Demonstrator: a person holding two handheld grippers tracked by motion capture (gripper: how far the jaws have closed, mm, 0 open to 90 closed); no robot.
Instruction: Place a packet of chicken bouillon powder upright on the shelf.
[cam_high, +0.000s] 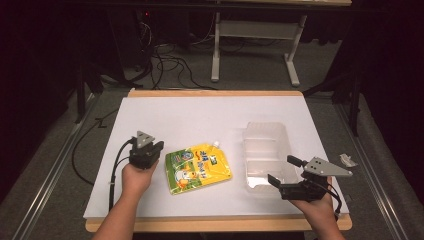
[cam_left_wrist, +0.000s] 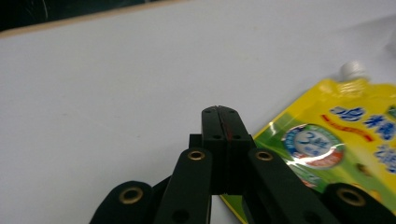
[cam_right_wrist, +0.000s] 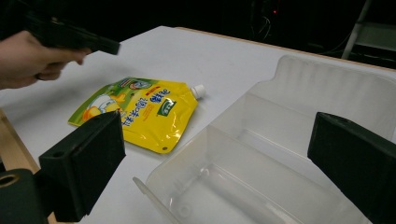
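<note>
One yellow spouted pouch (cam_high: 198, 167) beside one clear tray (cam_high: 265, 135); left gripper (cam_left_wrist: 221, 116) jaws closed empty, right gripper (cam_high: 283, 174) jaws wide.

Pouch (cam_left_wrist: 336, 140) cut off by right and bottom edges in left gripper view, print blurred; bin (cam_right_wrist: 280, 154) cropped at bottom in right gripper view.

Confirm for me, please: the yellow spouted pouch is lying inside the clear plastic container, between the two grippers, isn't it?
Not quite. The yellow spouted pouch lies flat on the white table, beside the clear plastic container and outside it. It is between the two grippers, as the high view shows.
</note>
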